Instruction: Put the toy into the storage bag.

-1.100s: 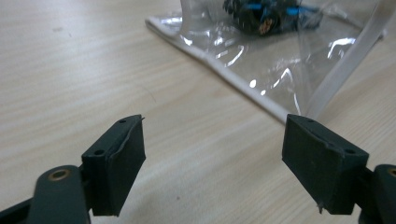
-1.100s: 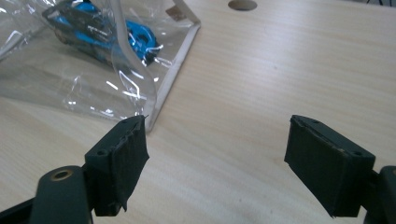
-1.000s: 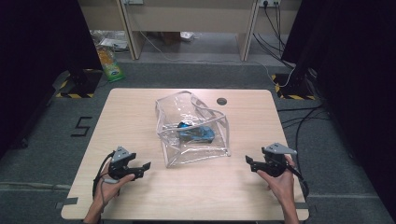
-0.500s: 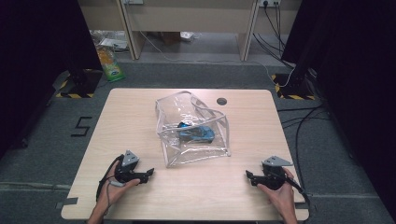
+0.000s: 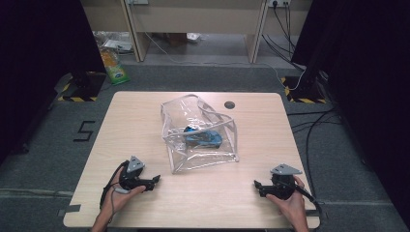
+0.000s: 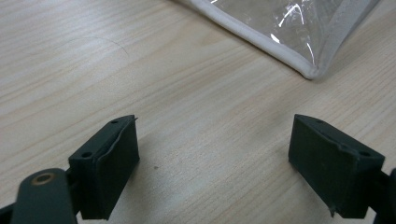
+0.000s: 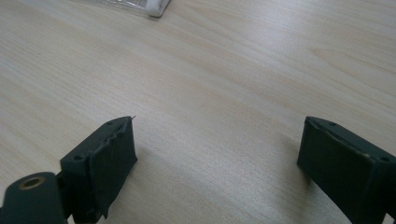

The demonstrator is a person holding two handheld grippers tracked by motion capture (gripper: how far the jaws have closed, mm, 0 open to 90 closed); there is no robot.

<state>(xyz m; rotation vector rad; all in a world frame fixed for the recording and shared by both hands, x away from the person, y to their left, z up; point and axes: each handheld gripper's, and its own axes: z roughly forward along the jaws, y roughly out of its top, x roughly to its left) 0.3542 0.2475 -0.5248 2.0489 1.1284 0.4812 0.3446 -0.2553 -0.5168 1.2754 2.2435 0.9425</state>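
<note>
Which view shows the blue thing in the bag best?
The high view: the blue thing lies inside the clear bag. The left gripper view catches a bag corner; the right gripper view, a white corner tip.

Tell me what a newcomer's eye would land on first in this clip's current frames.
Most striking is the clear plastic bag with white piping, crumpled at the middle of the wooden table, with a blue object inside it. Next come the two hand-held grippers near the table's front edge: the left gripper and the right gripper, both open and empty, pointing inward, apart from the bag.
</note>
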